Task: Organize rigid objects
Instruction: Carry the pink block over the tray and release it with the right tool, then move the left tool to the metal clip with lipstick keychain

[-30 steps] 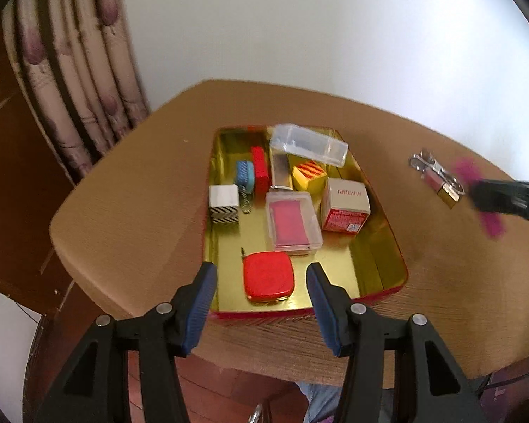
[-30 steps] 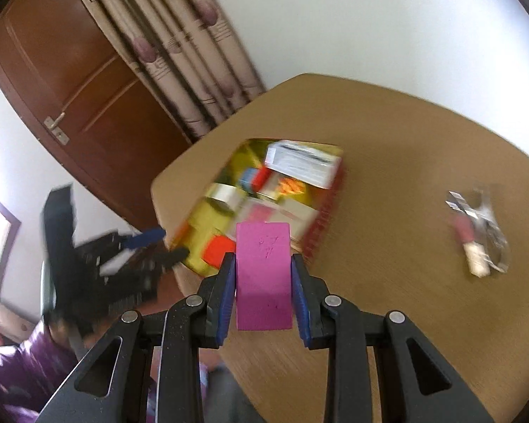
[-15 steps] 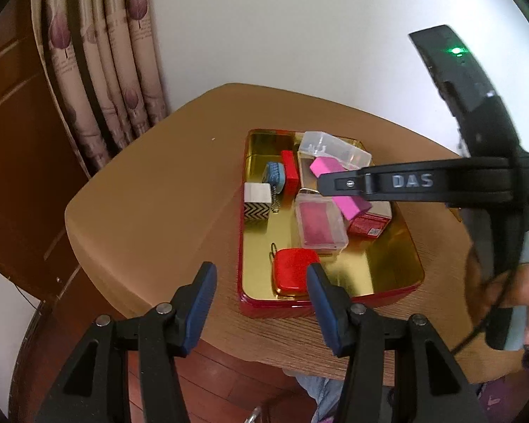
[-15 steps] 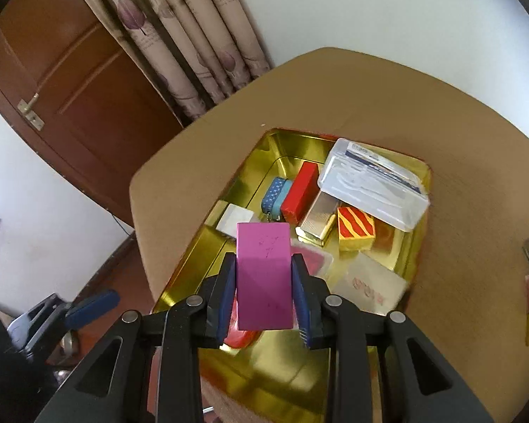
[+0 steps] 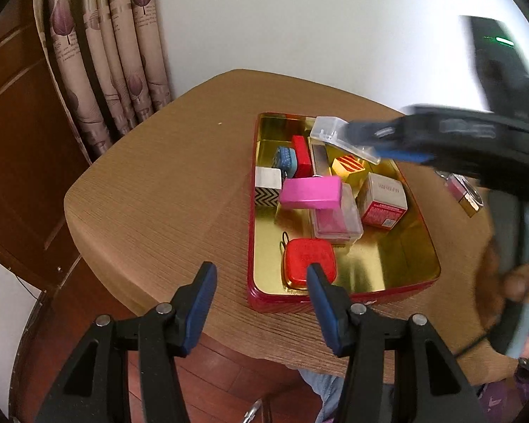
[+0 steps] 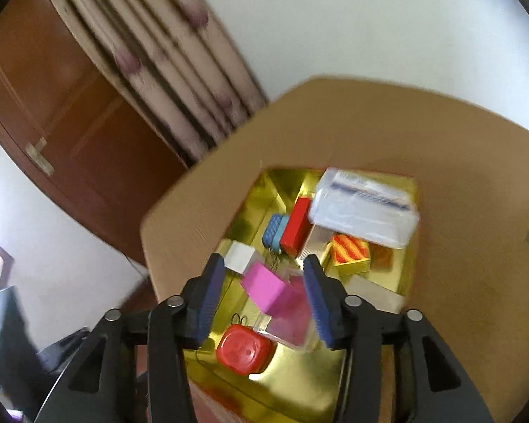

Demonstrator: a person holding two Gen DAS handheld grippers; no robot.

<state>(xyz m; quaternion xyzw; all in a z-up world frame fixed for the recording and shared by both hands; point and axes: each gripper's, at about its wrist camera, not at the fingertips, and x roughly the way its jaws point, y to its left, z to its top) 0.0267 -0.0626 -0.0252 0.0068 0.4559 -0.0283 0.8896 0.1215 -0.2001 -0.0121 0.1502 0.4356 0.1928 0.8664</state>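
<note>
A pink box (image 5: 311, 193) (image 6: 267, 288) lies in the gold tray (image 5: 398, 264) (image 6: 299, 380), tilted on a clear case with a pink insert (image 5: 335, 215) and the white zigzag box (image 5: 267, 186). My right gripper (image 6: 262, 298) is open above the pink box, apart from it; it shows blurred over the tray's far right in the left wrist view (image 5: 384, 141). My left gripper (image 5: 261, 292) is open and empty at the tray's near edge, by the red square case (image 5: 308, 259) (image 6: 245, 349).
The tray also holds a clear plastic box (image 6: 365, 208), a red box (image 5: 301, 155), a blue case (image 5: 284, 158), a red-and-yellow striped box (image 5: 349, 167) and a white-and-red carton (image 5: 384, 199). Keys with a tag (image 5: 463, 192) lie on the round wooden table (image 5: 158, 194). Curtains and a door stand to the left.
My right gripper carried the pink box over the tray, opened and let it go; the box now rests in the tray. My left gripper stayed open near the tray's front.
</note>
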